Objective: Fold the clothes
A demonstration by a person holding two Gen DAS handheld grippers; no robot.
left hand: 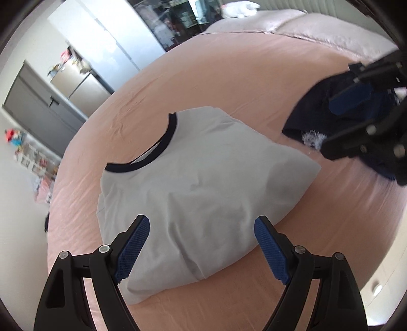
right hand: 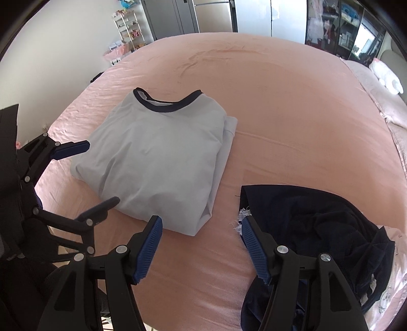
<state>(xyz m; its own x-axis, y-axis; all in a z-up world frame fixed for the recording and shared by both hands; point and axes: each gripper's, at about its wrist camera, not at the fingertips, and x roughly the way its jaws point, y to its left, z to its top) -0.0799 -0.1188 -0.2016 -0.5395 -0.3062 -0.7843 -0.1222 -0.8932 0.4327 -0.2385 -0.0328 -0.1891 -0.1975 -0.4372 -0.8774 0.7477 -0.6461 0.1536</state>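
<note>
Pink sheet [right hand: 279, 107] covers the bed and carries everything we note. Folded pale-blue T-shirt [right hand: 157, 155] lies flat near the middle of it, dark navy collar [right hand: 168, 105] on the far side, and nothing grips it. We see a dark navy garment [right hand: 318, 224] crumpled on the sheet to the right of the shirt, apart from it, with a frayed white patch [right hand: 241, 219] at its near edge.

Left gripper [left hand: 202, 230] hovers over the shirt's near edge, jaws wide apart, nothing between the blue pads. Right gripper [right hand: 202, 226] hangs above bare sheet between the two clothes, jaws apart and empty, its right pad just at the frayed patch; contact we cannot tell.

Grey cabinets [right hand: 173, 17] and a wire shelf [right hand: 129, 28] stand beyond the bed. Pillows [left hand: 318, 28] lie at the head end.
</note>
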